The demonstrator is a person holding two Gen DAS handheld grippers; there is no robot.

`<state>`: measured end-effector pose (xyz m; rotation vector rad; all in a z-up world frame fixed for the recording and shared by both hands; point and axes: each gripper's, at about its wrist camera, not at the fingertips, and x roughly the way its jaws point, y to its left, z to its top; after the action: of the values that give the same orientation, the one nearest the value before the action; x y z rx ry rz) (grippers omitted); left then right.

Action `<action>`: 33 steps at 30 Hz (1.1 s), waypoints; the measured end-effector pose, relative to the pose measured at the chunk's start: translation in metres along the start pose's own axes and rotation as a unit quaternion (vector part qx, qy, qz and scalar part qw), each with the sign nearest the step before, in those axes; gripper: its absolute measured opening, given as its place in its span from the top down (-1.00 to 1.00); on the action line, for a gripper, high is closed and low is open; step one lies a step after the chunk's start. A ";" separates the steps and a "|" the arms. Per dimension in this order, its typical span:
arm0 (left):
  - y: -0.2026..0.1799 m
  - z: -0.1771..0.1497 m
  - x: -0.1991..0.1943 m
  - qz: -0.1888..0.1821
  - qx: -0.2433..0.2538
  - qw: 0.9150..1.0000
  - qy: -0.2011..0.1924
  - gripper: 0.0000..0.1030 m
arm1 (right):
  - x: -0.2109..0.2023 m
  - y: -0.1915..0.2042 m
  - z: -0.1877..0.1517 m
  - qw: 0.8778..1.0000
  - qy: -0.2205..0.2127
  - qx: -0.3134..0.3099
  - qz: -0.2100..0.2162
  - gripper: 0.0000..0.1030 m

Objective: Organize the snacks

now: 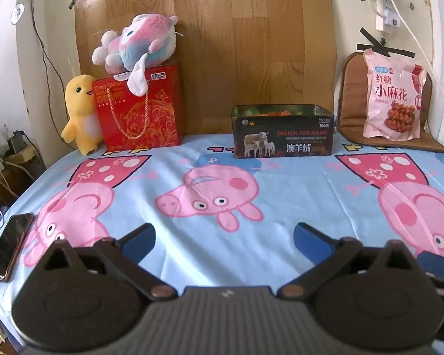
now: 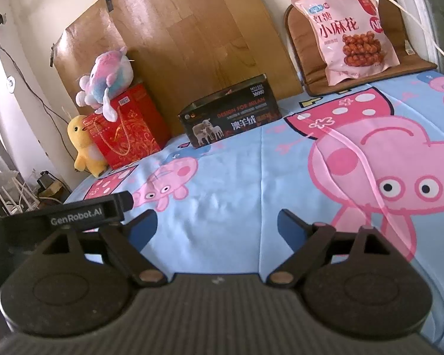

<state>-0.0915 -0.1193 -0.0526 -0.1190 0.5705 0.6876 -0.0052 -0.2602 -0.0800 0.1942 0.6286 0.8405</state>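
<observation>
- The pink snack bag leans upright against a brown seat cushion at the far right of the bed, well apart from both grippers.
- The dark tin box, printed with sheep, stands open-topped at the far middle of the bed; something orange shows inside, though what it is I cannot tell.
- Bag and tin are near each other but not touching, with a strip of cartoon-pig bedsheet between them.
- The right gripper hovers low over the sheet with its jaws spread wide and nothing between them.
- The left gripper is likewise wide open and empty, pointing towards the tin.
- My guess is the bag is the next thing to fetch, and the right gripper is nearer to it.
- To do it well, I would come in on the bag's upper edge or side seam, where the film is flat, and pinch there rather than on the puffy middle.
- The bag looks soft and full, so it may sag or slip; lift it slowly.
- Further left stand a red gift bag with a pastel plush on top and a yellow duck plush beside it; a phone lies at the left edge.
</observation>
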 end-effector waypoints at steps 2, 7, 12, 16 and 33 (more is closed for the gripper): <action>0.000 -0.001 0.000 0.002 0.001 1.000 -0.001 -0.99 | -0.001 0.000 0.000 1.000 -0.001 -0.001 -0.001 -0.76; 0.001 -0.001 0.001 0.006 0.005 1.000 -0.004 -0.99 | -0.001 0.000 0.000 1.000 -0.004 0.003 -0.002 -0.77; 0.001 -0.002 0.001 0.012 0.010 1.000 -0.007 -0.99 | -0.001 0.000 -0.001 1.000 -0.003 0.004 -0.001 -0.77; 0.001 -0.002 0.002 0.017 0.012 1.000 -0.008 -0.99 | -0.001 0.001 -0.001 1.000 -0.003 0.005 -0.001 -0.77; 0.005 -0.004 0.001 0.033 0.014 0.999 -0.016 -0.99 | -0.002 0.001 -0.001 1.000 -0.003 0.004 0.000 -0.77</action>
<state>-0.0961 -0.1158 -0.0557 -0.0630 0.5555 0.7437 -0.0071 -0.2609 -0.0792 0.2045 0.6257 0.8374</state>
